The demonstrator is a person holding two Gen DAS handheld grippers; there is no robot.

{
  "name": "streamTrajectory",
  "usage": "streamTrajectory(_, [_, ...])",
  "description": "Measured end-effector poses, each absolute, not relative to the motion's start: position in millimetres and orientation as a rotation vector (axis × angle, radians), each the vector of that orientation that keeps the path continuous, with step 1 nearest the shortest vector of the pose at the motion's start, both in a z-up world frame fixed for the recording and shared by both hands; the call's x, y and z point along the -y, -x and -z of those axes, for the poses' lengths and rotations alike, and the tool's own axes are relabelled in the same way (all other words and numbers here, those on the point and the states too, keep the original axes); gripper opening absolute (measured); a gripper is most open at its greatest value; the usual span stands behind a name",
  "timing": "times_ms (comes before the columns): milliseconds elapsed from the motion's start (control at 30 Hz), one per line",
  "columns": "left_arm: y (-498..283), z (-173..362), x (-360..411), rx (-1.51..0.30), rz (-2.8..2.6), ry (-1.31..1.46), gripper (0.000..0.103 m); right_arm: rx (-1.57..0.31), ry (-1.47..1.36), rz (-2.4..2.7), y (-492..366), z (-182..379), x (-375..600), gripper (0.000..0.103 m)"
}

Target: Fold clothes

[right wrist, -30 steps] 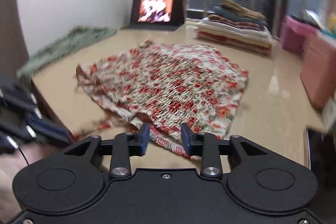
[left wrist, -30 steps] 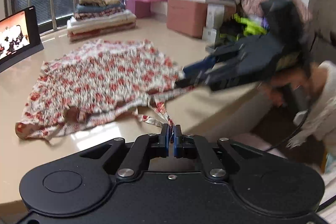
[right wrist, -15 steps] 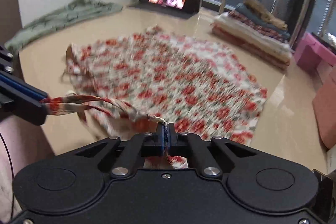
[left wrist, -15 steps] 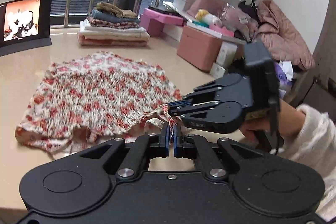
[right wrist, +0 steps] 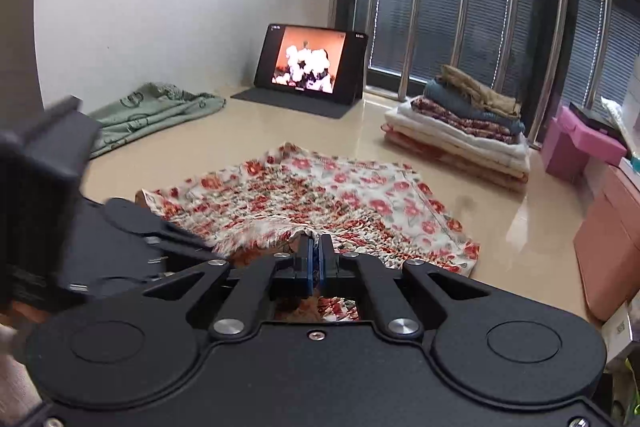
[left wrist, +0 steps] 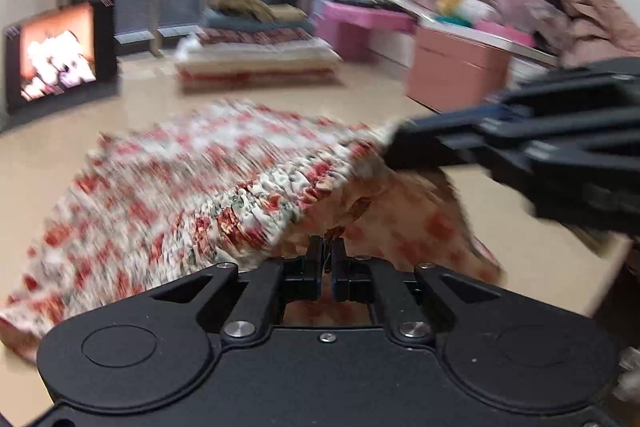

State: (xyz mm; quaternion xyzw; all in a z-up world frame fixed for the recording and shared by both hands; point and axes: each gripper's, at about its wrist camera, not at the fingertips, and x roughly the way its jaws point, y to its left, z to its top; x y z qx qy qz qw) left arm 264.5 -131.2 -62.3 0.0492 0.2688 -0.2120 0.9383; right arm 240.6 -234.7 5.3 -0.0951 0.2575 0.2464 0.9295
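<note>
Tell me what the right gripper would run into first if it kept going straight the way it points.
The right gripper, shut on the near edge of the floral garment, points across that cloth. Straight on, it would probably meet the rest of the garment lying on the table first; depth is uncertain.

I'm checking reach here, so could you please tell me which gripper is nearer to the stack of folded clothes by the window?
Right. The right gripper holds the floral garment on the side of the stack; the left gripper grips it farther over.
</note>
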Motion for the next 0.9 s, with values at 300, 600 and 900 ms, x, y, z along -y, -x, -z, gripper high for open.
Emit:
streamTrajectory(300, [-244, 73, 139, -0.546, 0.444, -0.187, 0.068, -0.552, 0.167, -0.502, -240, 2, 241, 0.002])
streamTrajectory(600, [-200, 61, 85, -0.695, 0.587, -0.060, 0.071, -0.675, 0.200, -0.495, -236, 42, 237, 0.005])
streamTrajectory(900, [-203, 34, -13, -0.596, 0.456, 0.112, 0.074, -0.656, -0.012, -0.478, -221, 40, 259, 0.031])
